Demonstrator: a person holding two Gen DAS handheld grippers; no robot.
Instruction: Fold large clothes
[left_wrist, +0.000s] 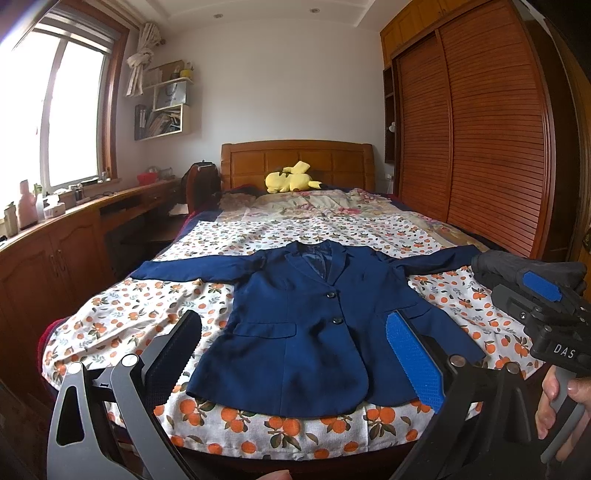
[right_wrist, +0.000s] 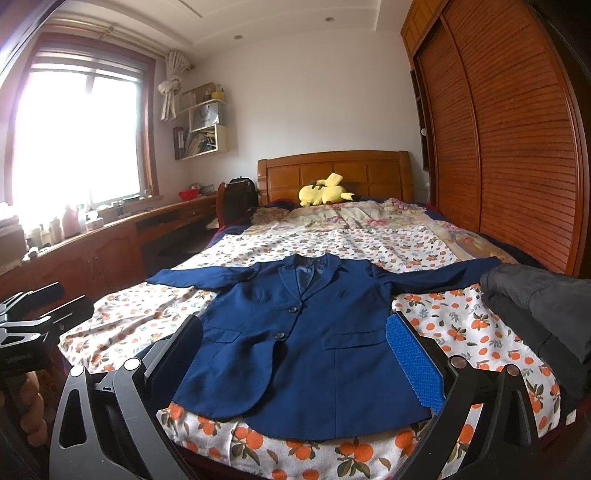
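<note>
Navy blazer (left_wrist: 303, 332) lies flat on the bed (left_wrist: 147, 314) (sleeves spread), both tools wide apart.

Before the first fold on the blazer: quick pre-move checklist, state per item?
1. Navy blazer lies flat, front up, buttoned: ok.
2. Both sleeves spread out sideways: ok.
3. Left gripper open, holding nothing: ok.
4. Right gripper open, holding nothing: ok.
5. Room at the blazer's right sleeve: not ok, a dark grey garment sits at the cuff; whether they touch, cannot tell.
6. Orange-print sheet smooth under the blazer: cannot tell, some wrinkles show beside the left sleeve.
</note>
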